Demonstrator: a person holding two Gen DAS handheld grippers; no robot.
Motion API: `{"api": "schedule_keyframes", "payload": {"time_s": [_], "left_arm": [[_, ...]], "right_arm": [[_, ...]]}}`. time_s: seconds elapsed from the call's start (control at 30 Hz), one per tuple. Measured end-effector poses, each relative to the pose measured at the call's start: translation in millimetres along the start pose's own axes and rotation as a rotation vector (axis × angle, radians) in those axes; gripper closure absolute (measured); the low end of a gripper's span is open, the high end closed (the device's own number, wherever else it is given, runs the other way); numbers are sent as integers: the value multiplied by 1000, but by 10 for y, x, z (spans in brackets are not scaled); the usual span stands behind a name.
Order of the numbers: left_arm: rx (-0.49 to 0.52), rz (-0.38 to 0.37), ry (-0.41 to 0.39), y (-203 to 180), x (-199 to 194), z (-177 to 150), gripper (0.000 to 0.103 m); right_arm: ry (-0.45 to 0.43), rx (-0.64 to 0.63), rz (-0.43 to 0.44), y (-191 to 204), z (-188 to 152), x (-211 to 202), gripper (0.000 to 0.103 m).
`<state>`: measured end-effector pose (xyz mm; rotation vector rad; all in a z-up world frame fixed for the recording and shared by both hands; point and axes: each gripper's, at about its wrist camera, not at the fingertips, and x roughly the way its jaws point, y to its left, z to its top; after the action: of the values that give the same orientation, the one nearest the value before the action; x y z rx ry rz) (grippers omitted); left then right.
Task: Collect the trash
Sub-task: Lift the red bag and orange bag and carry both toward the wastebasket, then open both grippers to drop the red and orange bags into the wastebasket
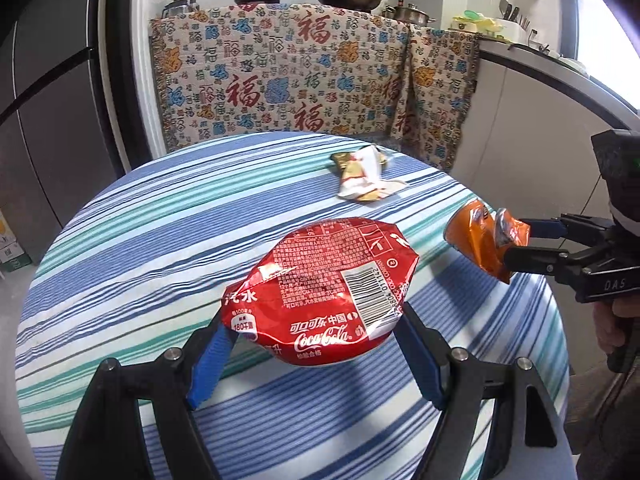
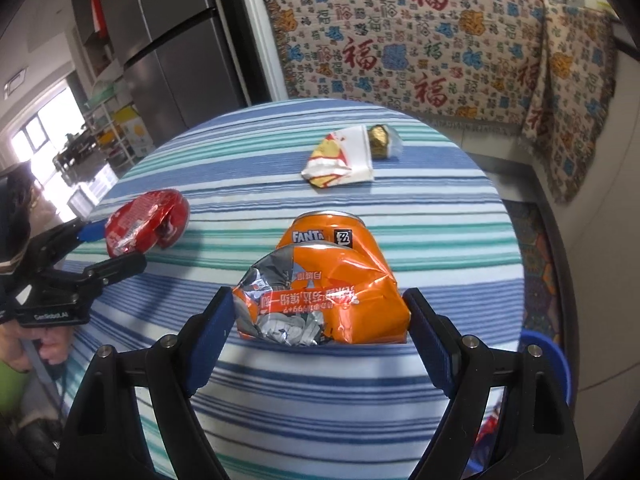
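Task partly done: left gripper (image 1: 316, 344) pinches the crushed red can (image 1: 324, 292), right gripper (image 2: 320, 328) clamps the crushed orange can (image 2: 328, 288), both clear of the striped table (image 1: 120, 240); the wrappers (image 2: 344, 156) at twelve o'clock remain uncollected.

Striped tabletop (image 1: 160, 216) lies open — only crumpled wrappers (image 1: 364, 176) obstruct its far side.

On the crushed red can (image 1: 324, 300) we read "Coca-Cola" in white script, Chinese characters above it, "180" in a small oval, and a barcode whose digits are too small for us to read. The crushed orange can (image 2: 332, 280) says "FANTA" beside a black square logo. The patterned cloth (image 1: 304, 80) repeats a large red "福". We make out "DAS" on the right gripper (image 1: 506, 240) and "GenRobot.AI" on the left gripper (image 2: 132, 240).
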<state>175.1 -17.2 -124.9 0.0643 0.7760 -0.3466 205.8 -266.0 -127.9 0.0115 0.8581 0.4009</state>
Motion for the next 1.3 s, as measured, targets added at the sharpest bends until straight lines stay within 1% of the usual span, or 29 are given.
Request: {"api": "schedule_keyframes", "payload": {"time_s": [0.17, 0.33, 0.47, 0.6, 0.77, 0.9, 1.03, 1.2, 1.3], "left_arm": [[-21, -25, 3, -216, 54, 63, 24], [6, -49, 2, -445, 92, 150, 24], [9, -62, -1, -566, 113, 232, 24], [33, -78, -2, -710, 129, 299, 24], [75, -121, 2, -1022, 190, 413, 24], [111, -168, 7, -1374, 280, 534, 24], [142, -224, 19, -1786, 433, 658, 24], [176, -303, 46, -2347, 693, 775, 24], [191, -343, 80, -2670, 908, 791, 24]], "right_arm": [[-18, 41, -22, -142, -85, -133, 18], [-35, 75, -34, -255, -121, -235, 18], [-55, 95, -43, -334, -137, -329, 18], [-79, 123, -58, -446, -166, -468, 18], [-107, 162, -84, -659, -211, -669, 18], [-127, 198, -124, -918, -289, -902, 18], [-140, 244, -176, -1263, -427, -1167, 18], [-143, 316, -239, -1744, -641, -1436, 18], [-135, 369, -257, -2058, -778, -1520, 18]]}}
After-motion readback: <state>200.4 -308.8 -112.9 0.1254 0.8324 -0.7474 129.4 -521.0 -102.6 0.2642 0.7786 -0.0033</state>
